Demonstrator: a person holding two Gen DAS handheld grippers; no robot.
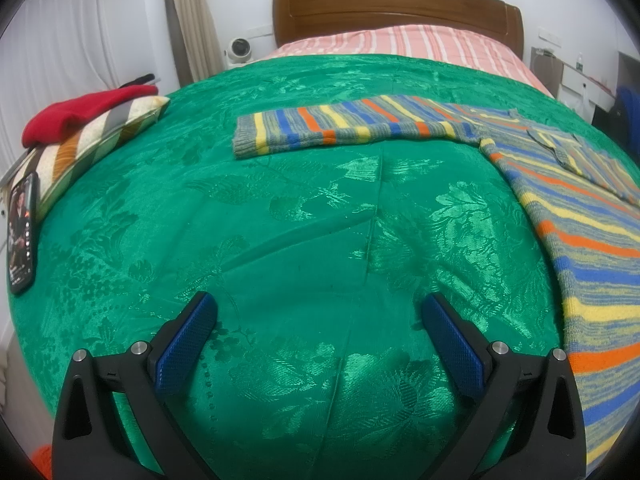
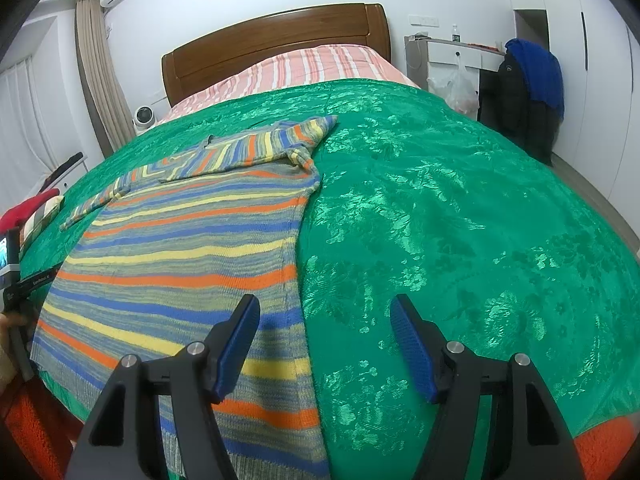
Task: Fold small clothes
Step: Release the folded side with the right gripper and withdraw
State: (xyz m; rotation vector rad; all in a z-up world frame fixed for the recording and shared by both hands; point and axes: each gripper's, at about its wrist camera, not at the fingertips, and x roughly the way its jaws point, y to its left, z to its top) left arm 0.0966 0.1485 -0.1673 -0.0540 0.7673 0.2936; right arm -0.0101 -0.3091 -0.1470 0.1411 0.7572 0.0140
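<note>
Sweater half started, most of the folding still ahead

The striped sweater (image 2: pixel 180 248) lies flat on the green bedspread (image 2: pixel 460 240), its hem at the bed's near edge and its collar toward the headboard (image 2: pixel 276 44). From my right view, one sleeve (image 2: pixel 256 148) is already laid across the chest; from my left view, the other sleeve (image 1: pixel 344 126) is stretched straight out toward the bed's left edge, so I judge that it and the body fold remain to be done. My left gripper (image 1: pixel 318 334) hangs released over bare bedspread near the near edge, holding nothing. My right gripper (image 2: pixel 324 338) is also spread and empty, straddling the sweater's right side edge by the hem.
</note>
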